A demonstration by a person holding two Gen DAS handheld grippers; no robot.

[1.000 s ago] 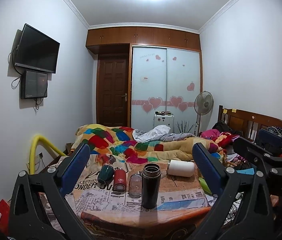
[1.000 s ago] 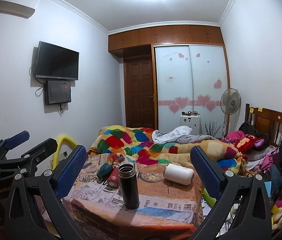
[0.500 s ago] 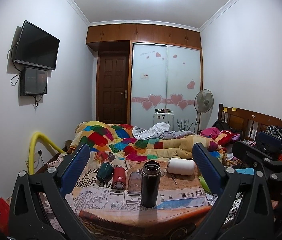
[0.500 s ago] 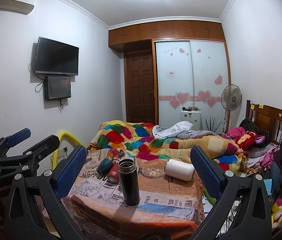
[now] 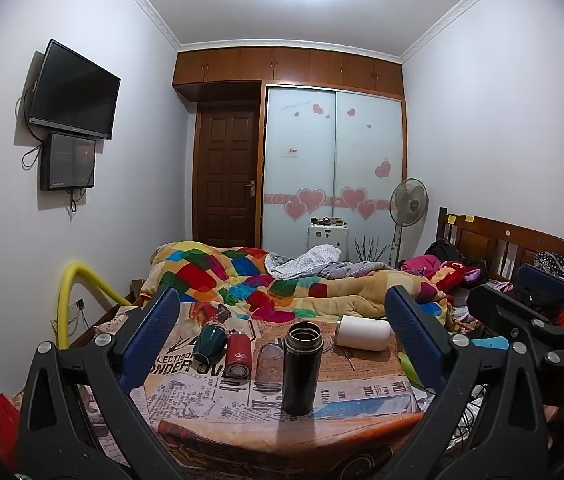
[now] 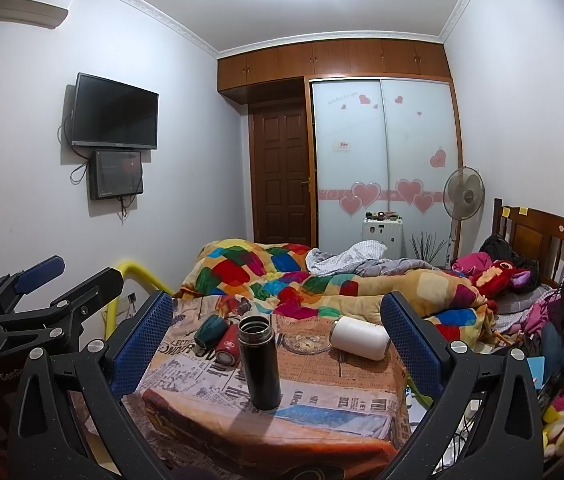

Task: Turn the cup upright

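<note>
Standing upright near the 6 o'clock edge of the newspaper-covered counter [image 5: 361, 396] is a tall black metal flask [image 5: 299, 364]. A white cylindrical cup [image 5: 363, 333] lies on its side at 2 o'clock from it, well apart. Both the left hand-held gripper [image 5: 282, 328] and the right hand-held gripper [image 6: 278, 326] are spread wide, holding nothing. Approach the white cup across its barrel, clamp mid-body, then rotate until the base seats flat. Keep clear of the flask.

The upright black flask [image 5: 299, 364] stands nearest, screening the clear cup [image 5: 270, 361]; bare tablecloth [image 5: 361, 380] lies open rightward.
</note>
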